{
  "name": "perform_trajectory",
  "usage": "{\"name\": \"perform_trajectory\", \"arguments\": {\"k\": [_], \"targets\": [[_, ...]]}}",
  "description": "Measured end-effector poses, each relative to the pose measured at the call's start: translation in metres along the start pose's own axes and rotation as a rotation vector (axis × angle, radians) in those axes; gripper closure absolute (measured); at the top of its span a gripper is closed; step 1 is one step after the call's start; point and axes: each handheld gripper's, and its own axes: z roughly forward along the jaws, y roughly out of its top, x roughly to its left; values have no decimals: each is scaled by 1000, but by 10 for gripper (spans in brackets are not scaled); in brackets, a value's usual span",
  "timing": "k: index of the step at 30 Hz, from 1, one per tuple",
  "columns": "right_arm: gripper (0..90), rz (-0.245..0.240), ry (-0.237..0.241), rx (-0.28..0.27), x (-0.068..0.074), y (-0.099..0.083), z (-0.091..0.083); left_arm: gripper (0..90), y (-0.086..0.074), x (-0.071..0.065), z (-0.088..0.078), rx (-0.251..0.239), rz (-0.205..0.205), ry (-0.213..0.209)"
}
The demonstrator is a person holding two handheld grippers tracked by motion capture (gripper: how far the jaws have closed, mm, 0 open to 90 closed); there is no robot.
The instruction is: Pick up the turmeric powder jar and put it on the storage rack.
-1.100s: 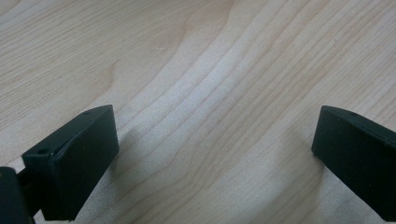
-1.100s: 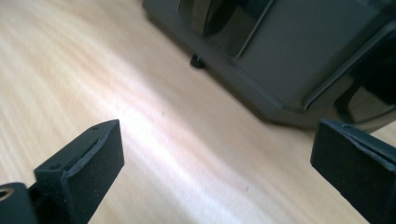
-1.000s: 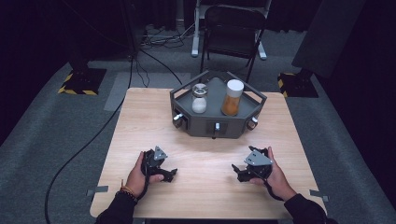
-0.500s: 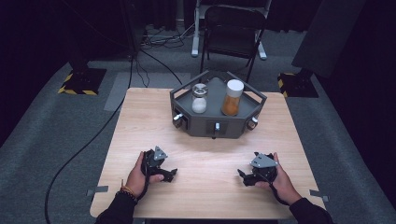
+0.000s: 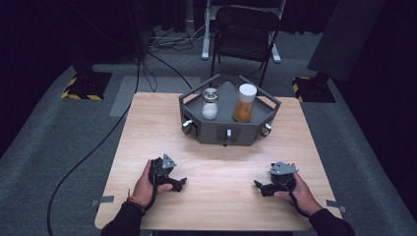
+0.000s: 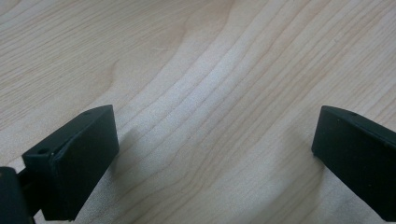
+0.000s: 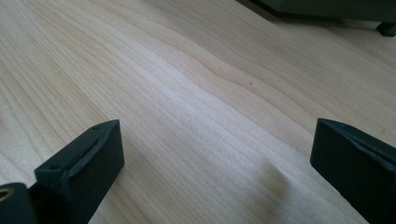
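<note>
Fingers (image 6: 70, 158) of left gripper (image 5: 169, 179) and right gripper (image 5: 268, 188) are spread wide, nothing gripped, both held low over worktop (image 5: 157, 128). Two jars are seated in grey tray (image 5: 228, 130) at far edge.

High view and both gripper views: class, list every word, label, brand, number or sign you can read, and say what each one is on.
Readable text: none.
Small jar with white contents: no label legible.
Tall jar with orange contents and white lid: no label legible.
Grey tray: knobs on its front, no lettering to be made out.
Yellow-and-black hazard stripes on the floor stand bases: a warning pattern, no words.
Wooden table: bare grain between the open jaws, no print.
</note>
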Motion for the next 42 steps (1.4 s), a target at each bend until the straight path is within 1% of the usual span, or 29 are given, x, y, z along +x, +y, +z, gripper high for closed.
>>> {"name": "perform_trajectory", "arguments": {"k": [2, 4, 7, 8, 17, 25, 28, 32, 33, 42], "targets": [[27, 1, 2, 8, -1, -1, 0, 1, 0, 0, 0, 0, 0, 0], [27, 14, 12, 10, -4, -1, 0, 1, 0, 0, 0, 0, 0, 0], [27, 9, 8, 12, -6, -1, 0, 1, 0, 0, 0, 0, -1, 1], [27, 15, 12, 14, -8, -2, 0, 1, 0, 0, 0, 0, -1, 1], [17, 62, 49, 26, -26, -5, 0, 2, 0, 0, 0, 0, -1, 1], [4, 82, 63, 40, -41, -7, -1, 1, 0, 0, 0, 1, -1, 0], [4, 102, 82, 49, -48, -8, -1, 1, 0, 0, 0, 1, 0, -1], [3, 98, 85, 49, -52, -9, -1, 0, 1, 0, 0, 2, -5, -2], [3, 98, 86, 49, -53, -9, -1, 0, 1, 0, 1, -1, 2, -2], [0, 96, 91, 49, -55, -9, -1, 0, 2, 1, 1, 0, 8, -6]]}}
